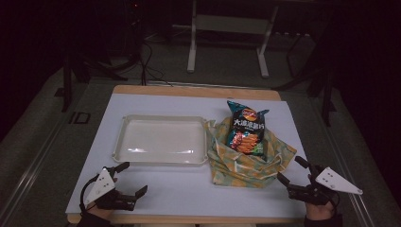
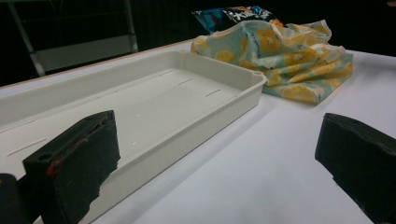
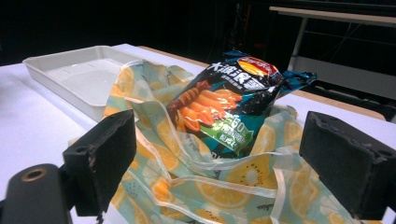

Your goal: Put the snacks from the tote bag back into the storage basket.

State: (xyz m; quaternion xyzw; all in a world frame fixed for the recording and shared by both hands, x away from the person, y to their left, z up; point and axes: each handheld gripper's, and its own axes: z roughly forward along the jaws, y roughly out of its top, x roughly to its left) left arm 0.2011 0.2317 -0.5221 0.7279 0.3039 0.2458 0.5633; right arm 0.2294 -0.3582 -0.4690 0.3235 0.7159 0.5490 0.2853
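A dark blue chip bag with orange snack pictures lies half inside a fruit-print cloth bag on the right of the table. An empty cream tray rests left of the cloth bag. My left gripper is open near the front left, just short of the tray's near corner. My right gripper is open at the front right, its jaws spread close before the cloth bag's mouth, nothing between them.
The white table top has a wooden edge at the back. Behind it, on the dim floor, stand a white table frame and cables. The table's front edge runs close under both hands.
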